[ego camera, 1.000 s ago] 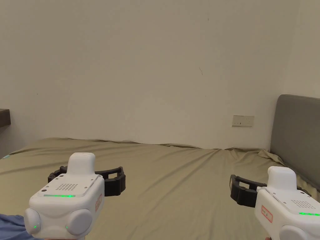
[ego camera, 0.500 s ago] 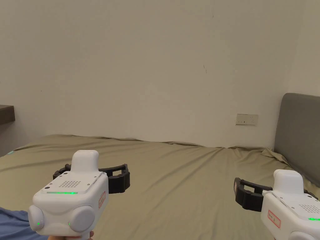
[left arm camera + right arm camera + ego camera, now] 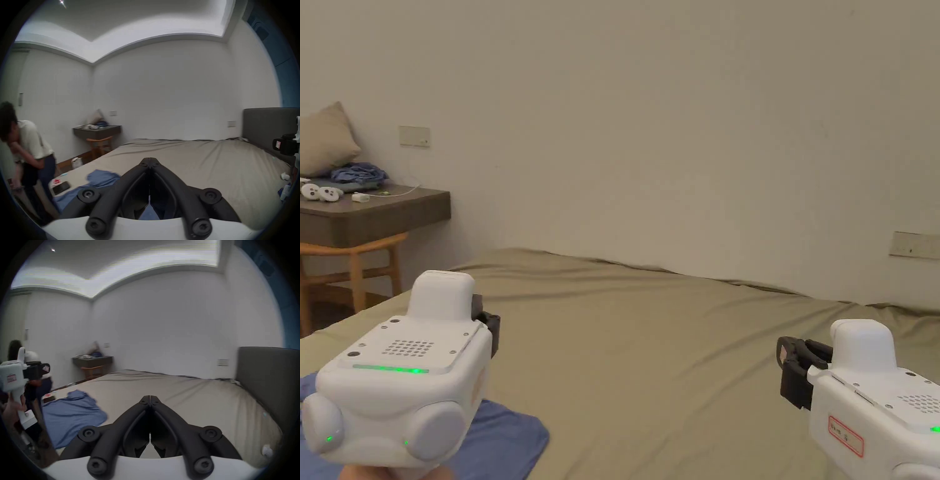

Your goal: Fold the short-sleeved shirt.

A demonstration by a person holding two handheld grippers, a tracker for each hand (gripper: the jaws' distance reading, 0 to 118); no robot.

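Note:
A blue short-sleeved shirt (image 3: 506, 440) lies crumpled on the near left part of the bed, also seen in the left gripper view (image 3: 101, 177) and the right gripper view (image 3: 71, 412). My left gripper (image 3: 487, 326) hovers just above and in front of it, its jaws together with nothing between them (image 3: 150, 162). My right gripper (image 3: 792, 365) is held over bare sheet far to the right of the shirt, also shut and empty (image 3: 150, 400).
The olive bed sheet (image 3: 675, 350) stretches ahead to the wall. A dark side table (image 3: 375, 215) with small items and a wooden chair (image 3: 353, 262) stand at the left. A person (image 3: 29, 146) bends by the bed's left edge, near a phone (image 3: 60, 186). A grey headboard (image 3: 267, 378) stands at the right.
The head camera has swung left, bringing the side table and the shirt into view. Both grippers' jaws stood spread open before and are now together.

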